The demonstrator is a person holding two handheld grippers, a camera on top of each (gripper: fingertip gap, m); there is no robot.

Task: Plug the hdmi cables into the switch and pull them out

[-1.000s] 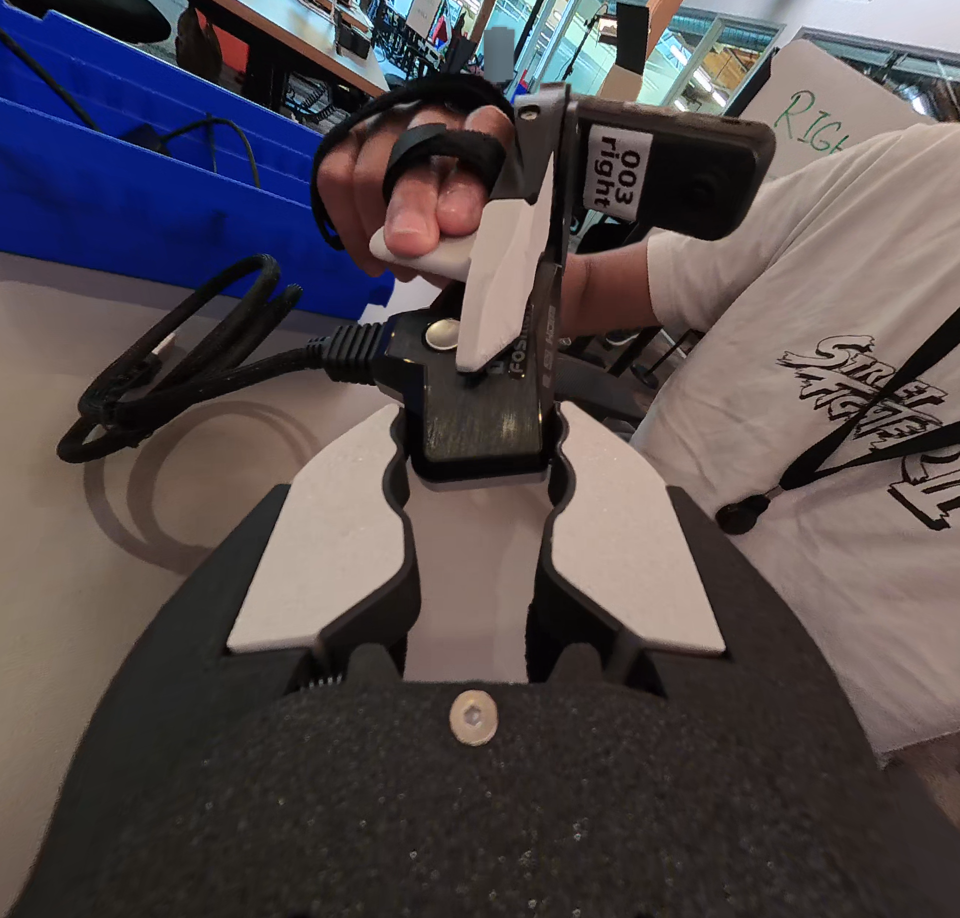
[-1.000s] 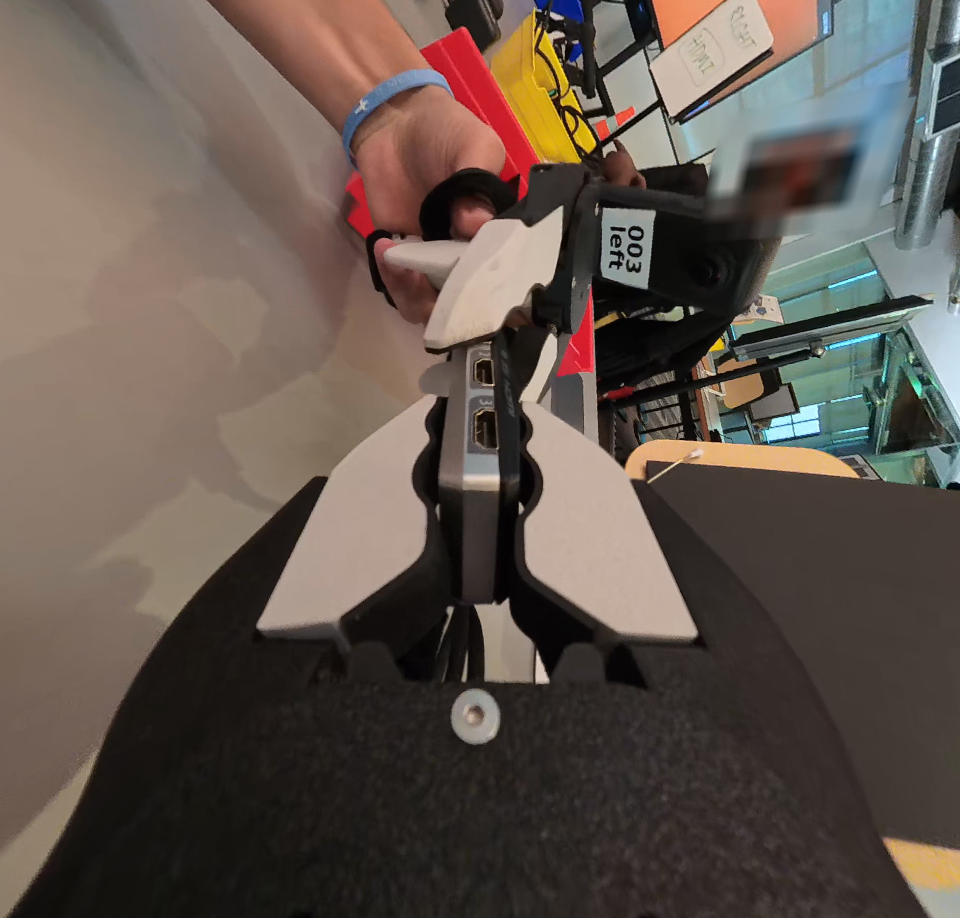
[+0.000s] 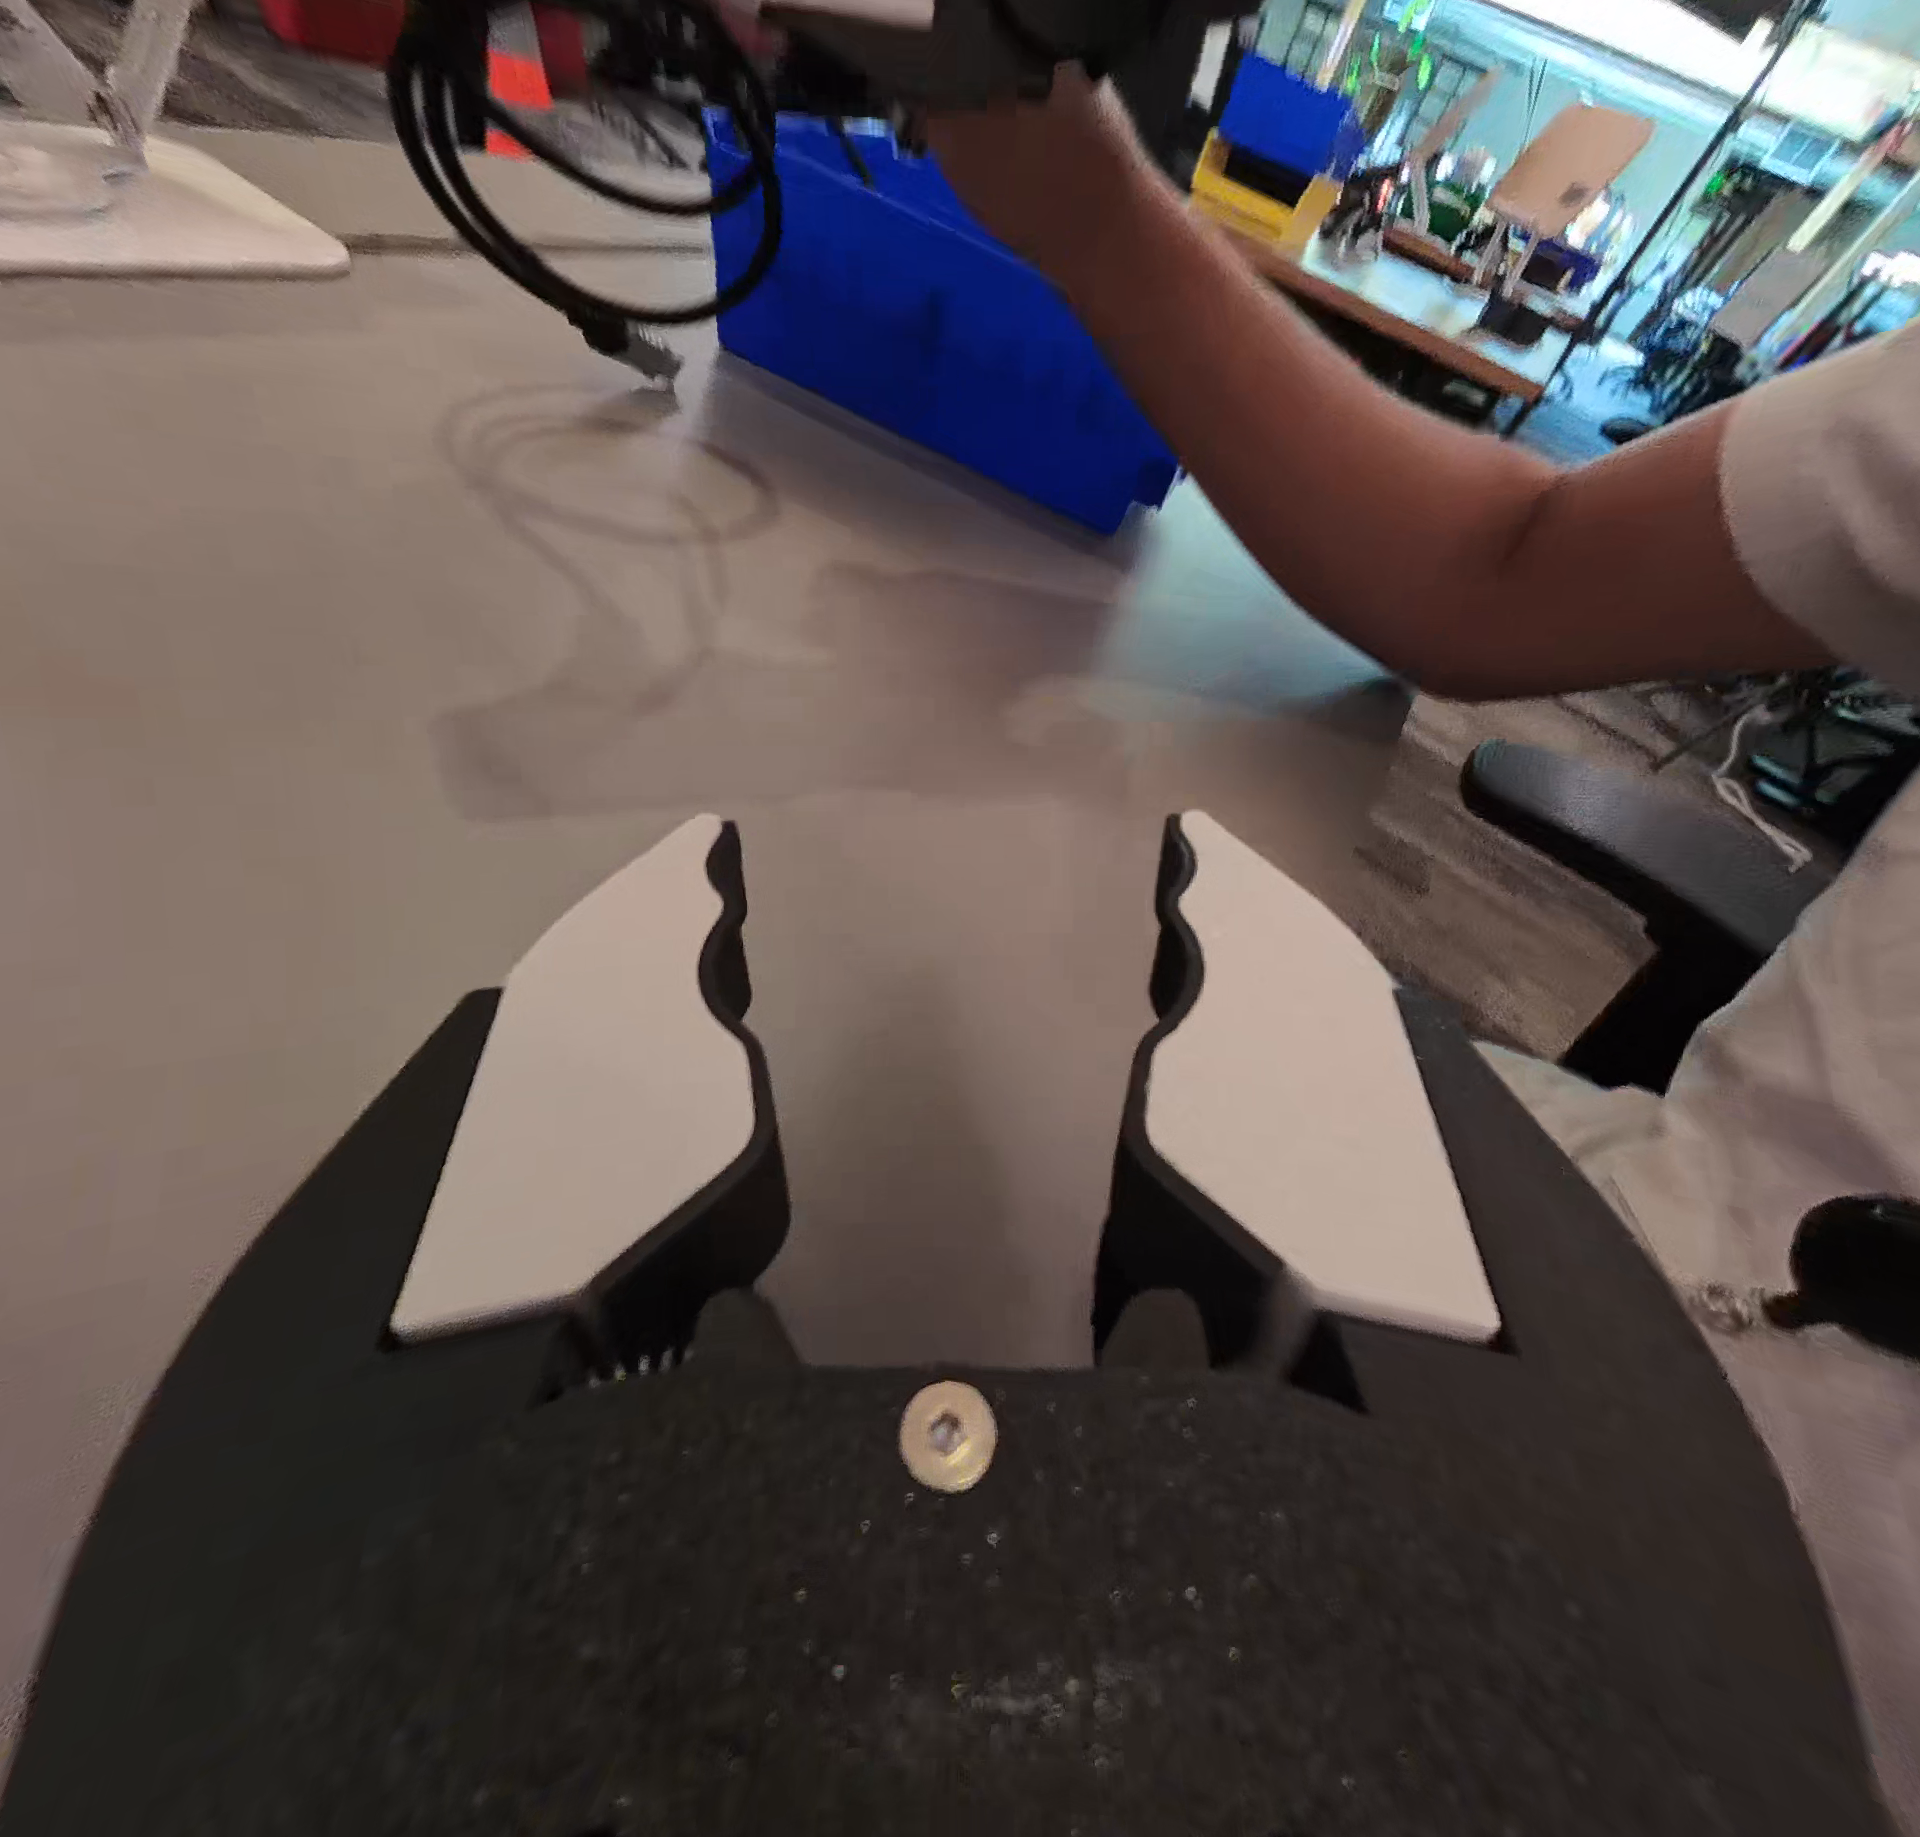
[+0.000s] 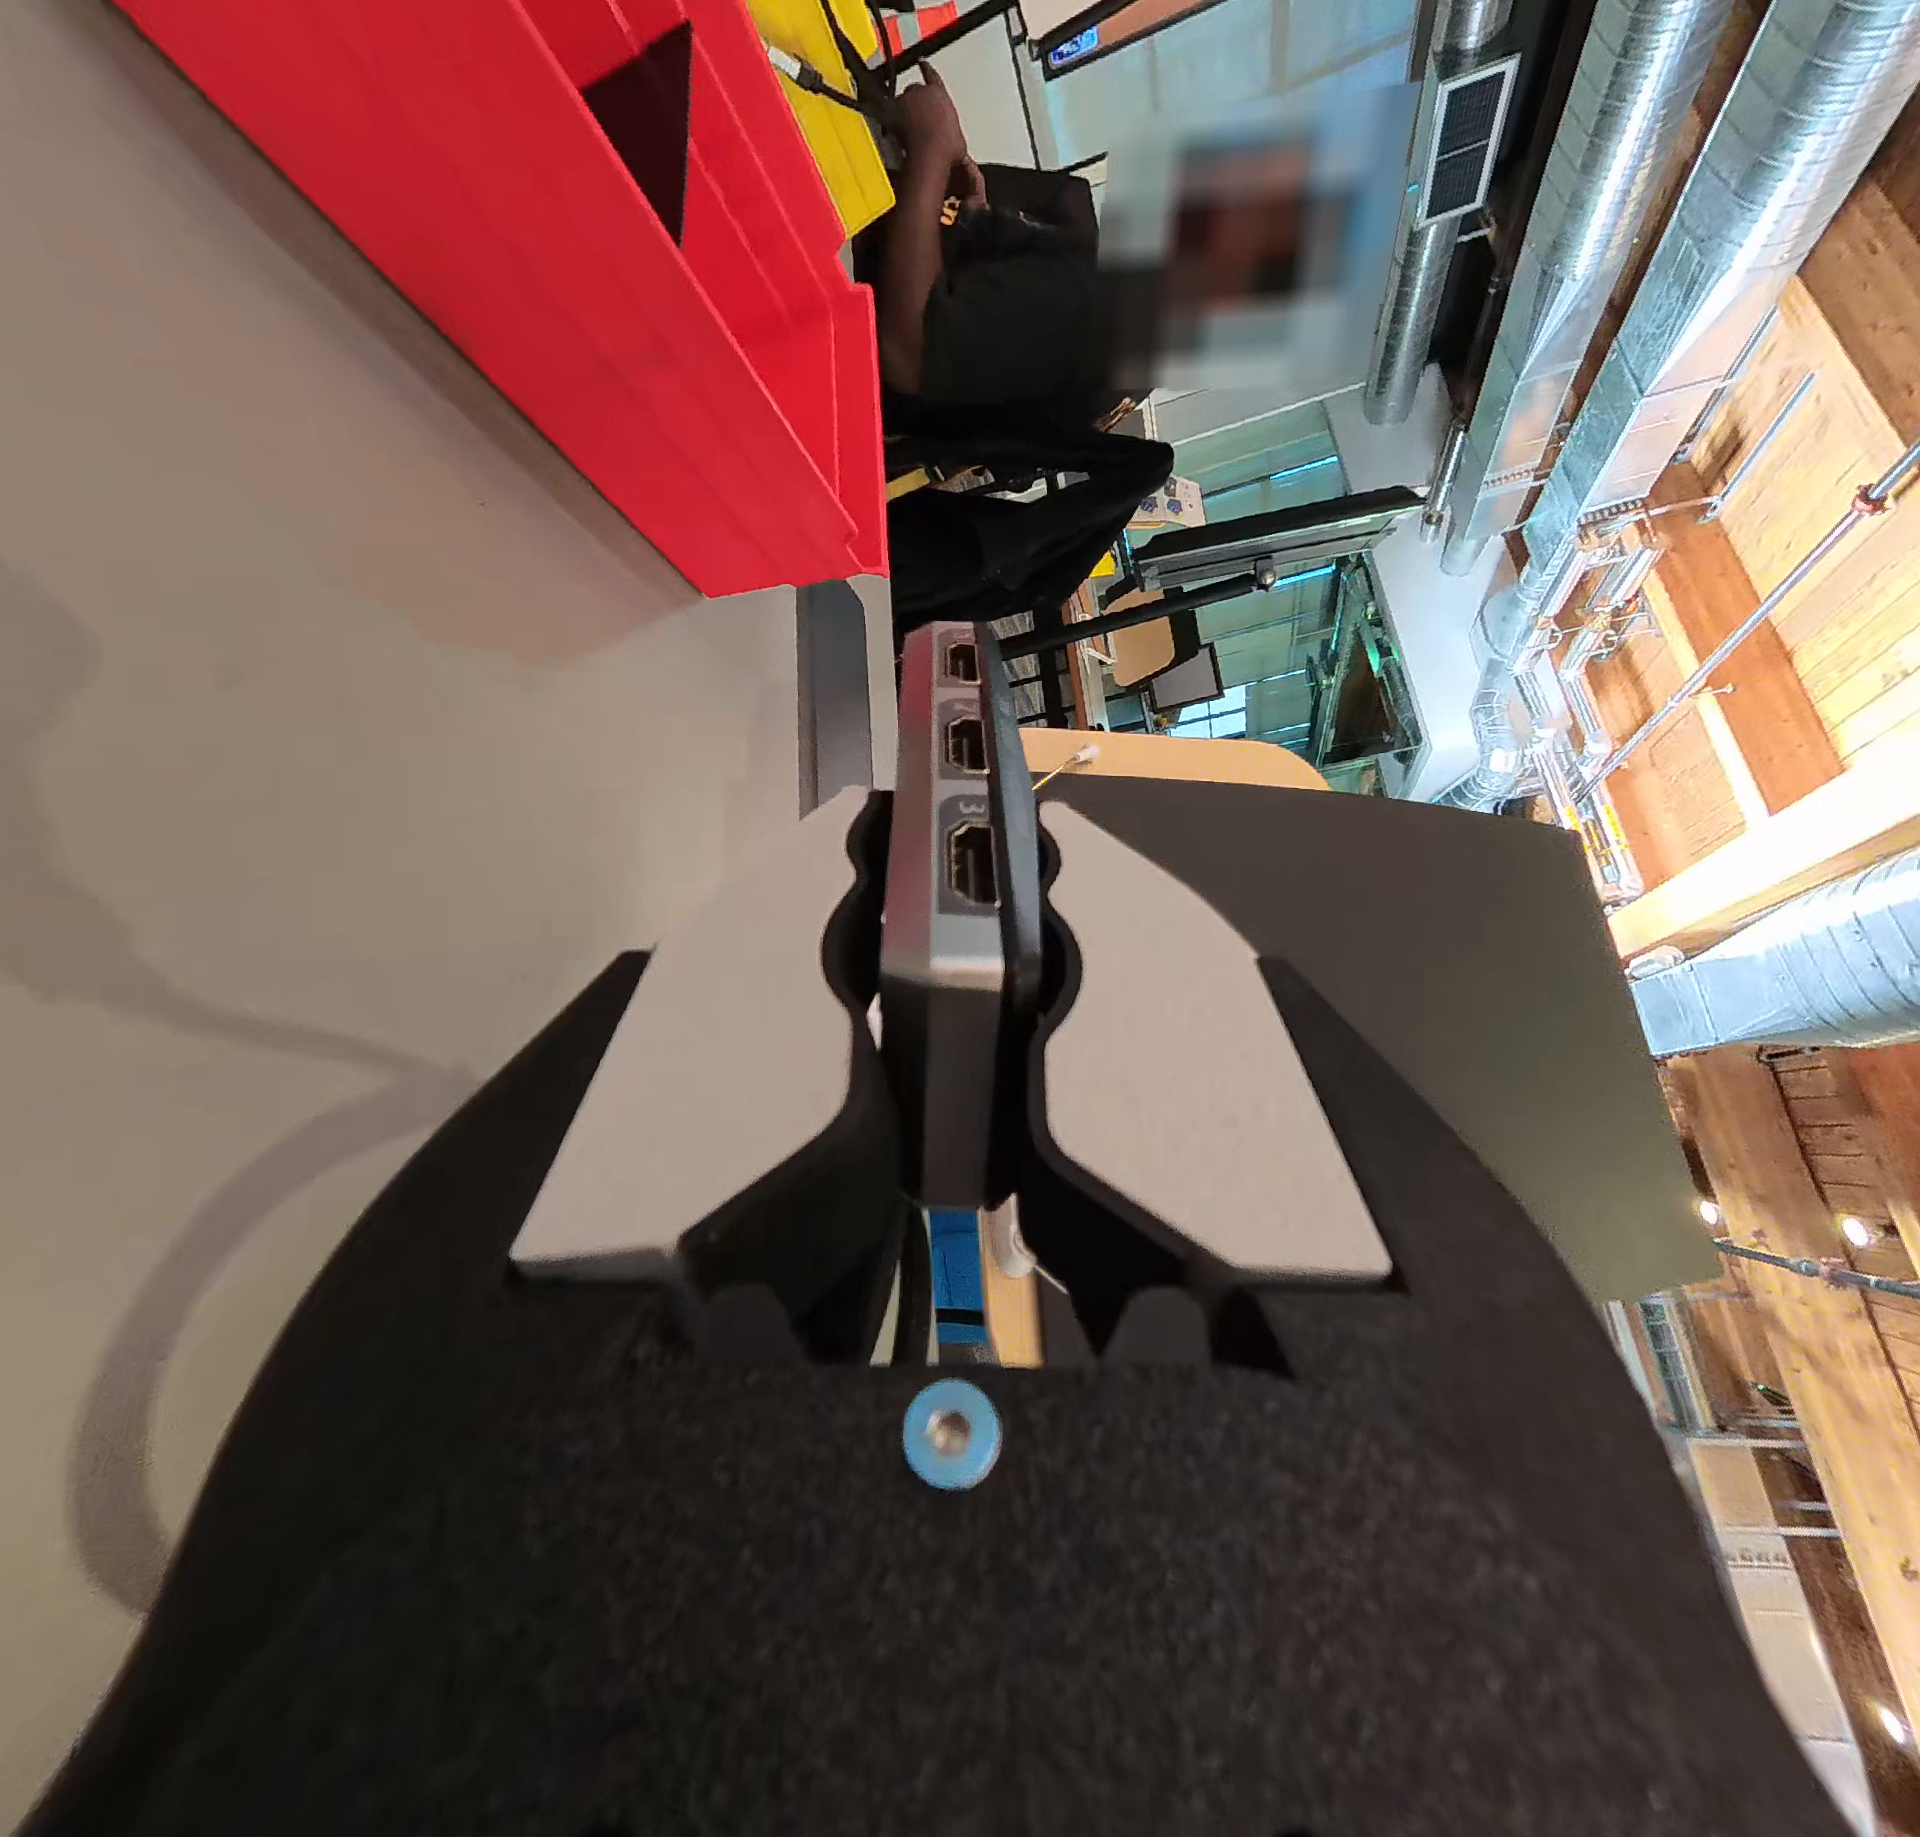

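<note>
Switch: in the right wrist view we see the switch point(image 4: 951, 966), a thin dark box with a grey port face, standing on its edge between the fingers of our right gripper point(image 4: 951, 852).
Switch axis: its long axis runs forward along the fingers and away from the camera; the far end reaches past the fingertips.
Ports: we count three HDMI ports in one row along the narrow face, and all three show no plug in them.
Right jaws: they are pressed onto the two broad sides of the switch, so the switch is pinched between the pads.
Cable: in the left wrist view a black HDMI cable point(image 3: 582, 177) hangs in loops under the right gripper point(image 3: 997, 0), which a bare forearm point(image 3: 1351, 457) holds up above the table point(image 3: 260, 592).
Cable end: the free plug point(image 3: 636, 345) points down and to the right, very near the table; we cannot tell if it touches.
Left jaws: our left gripper point(image 3: 951, 837) has them spread wide, with only the table surface between them; they hold nothing.
Surroundings: a blue bin point(image 3: 914, 333) stands on the table just beside the hanging cable, and a red bin point(image 4: 499, 229) lies on the table beyond the switch.
</note>
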